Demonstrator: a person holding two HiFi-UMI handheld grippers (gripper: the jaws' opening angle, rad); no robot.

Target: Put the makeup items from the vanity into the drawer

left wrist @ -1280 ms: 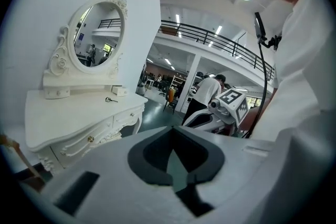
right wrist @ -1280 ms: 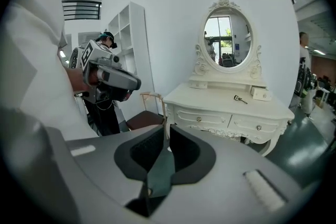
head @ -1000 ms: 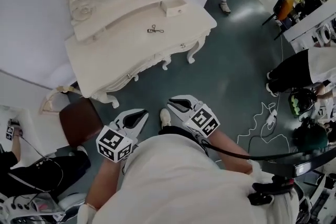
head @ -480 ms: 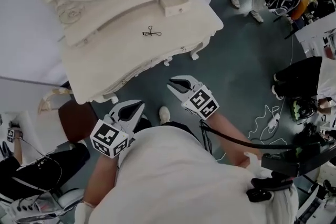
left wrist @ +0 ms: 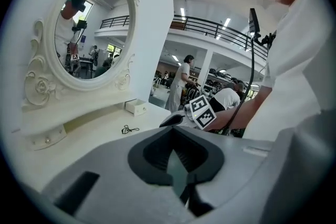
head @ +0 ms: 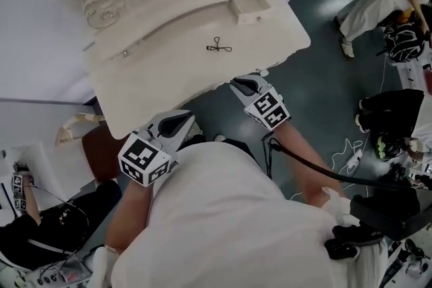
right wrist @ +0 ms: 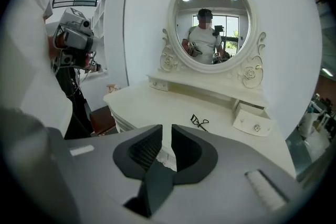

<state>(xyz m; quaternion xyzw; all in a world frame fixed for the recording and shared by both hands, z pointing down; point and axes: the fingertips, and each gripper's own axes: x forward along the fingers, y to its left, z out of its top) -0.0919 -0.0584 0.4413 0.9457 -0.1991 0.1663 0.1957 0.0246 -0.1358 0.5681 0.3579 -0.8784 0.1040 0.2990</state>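
Vanity top (head: 155, 77) was noted bearing an eyelash curler (head: 219, 46). The small drawer's (right wrist: 253, 120) knob was made out in the right gripper view alone. The left gripper (head: 185, 120) was found closed and empty, the right gripper (head: 244, 83) narrowly parted.

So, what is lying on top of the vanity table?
A black eyelash curler lies on the vanity top, near a small drawer box. The inside of the drawers below the top cannot be seen.

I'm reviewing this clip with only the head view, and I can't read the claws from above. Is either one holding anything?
Observer: No. The right gripper view shows the right claw empty, its jaws a narrow slit apart.
Reviewer: And the left?
Observer: The left gripper view shows the left claw empty too, with its tips together.
Reviewer: Does the small drawer have a handle?
Observer: Yes. The right gripper view shows a round knob on its front.
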